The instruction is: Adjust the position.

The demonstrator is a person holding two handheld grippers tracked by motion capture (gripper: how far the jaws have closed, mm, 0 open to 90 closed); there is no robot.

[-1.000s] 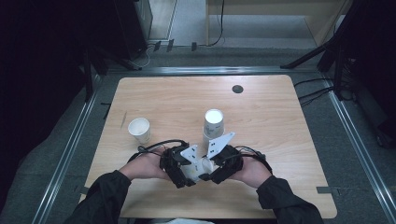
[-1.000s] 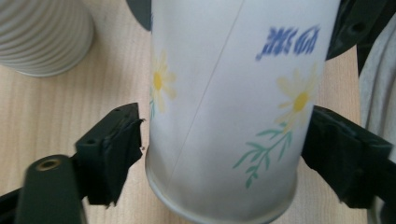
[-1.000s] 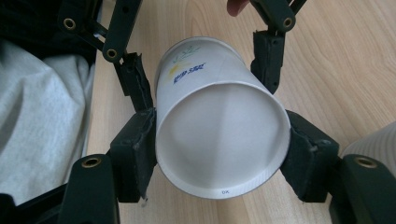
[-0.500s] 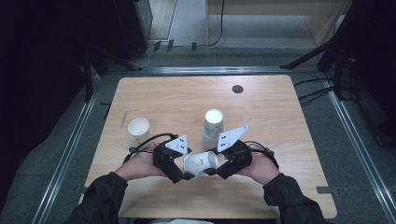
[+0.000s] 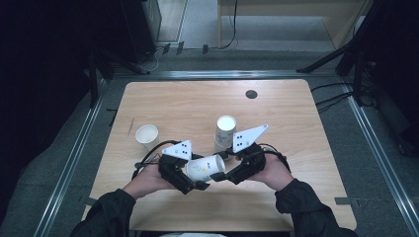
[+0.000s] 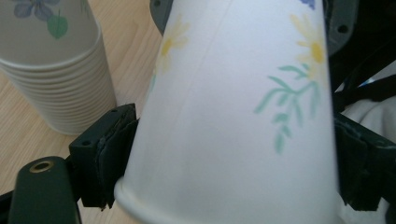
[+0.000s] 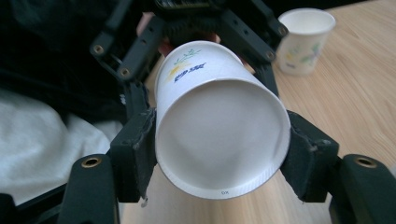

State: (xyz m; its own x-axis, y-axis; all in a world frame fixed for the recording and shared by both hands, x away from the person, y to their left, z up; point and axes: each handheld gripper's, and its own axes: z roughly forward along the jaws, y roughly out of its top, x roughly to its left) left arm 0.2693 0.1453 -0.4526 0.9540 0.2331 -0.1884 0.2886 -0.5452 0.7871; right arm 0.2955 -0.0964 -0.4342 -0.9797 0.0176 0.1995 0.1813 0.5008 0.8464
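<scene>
Fingers of both grippers close on one paper cup (image 5: 205,168), which lies on its side in the air just above the near middle of the worktop (image 5: 296,197), between the person's two hands. Going by size, the wooden worktop comes first, pale and rectangular, with a small dark round disc (image 5: 251,94) set near its far edge. Next are the person's dark sleeves (image 5: 306,212), which come in from the near edge. The left gripper (image 5: 197,183) takes the cup at its wider, rimmed part: in the left gripper view its black pads (image 6: 109,149) press on the white wall on both sides, just above the rolled rim; these fingers have just been closing a little with the cup between them. The right gripper (image 5: 220,175) takes the narrower bottom end: in the right gripper view its pads (image 7: 135,154) clamp the recessed base from left and right, and the cup's bottom faces the camera. A grey three-cornered plate rides on top of each gripper. The held cup is white with yellow flowers and green leaves printed on it. Beyond the right gripper stands a stack of paper cups (image 5: 225,132), upright, close to the held cup but apart from it. A single paper cup (image 5: 146,137) stands upright and open to the left, well apart from the stack.
</scene>
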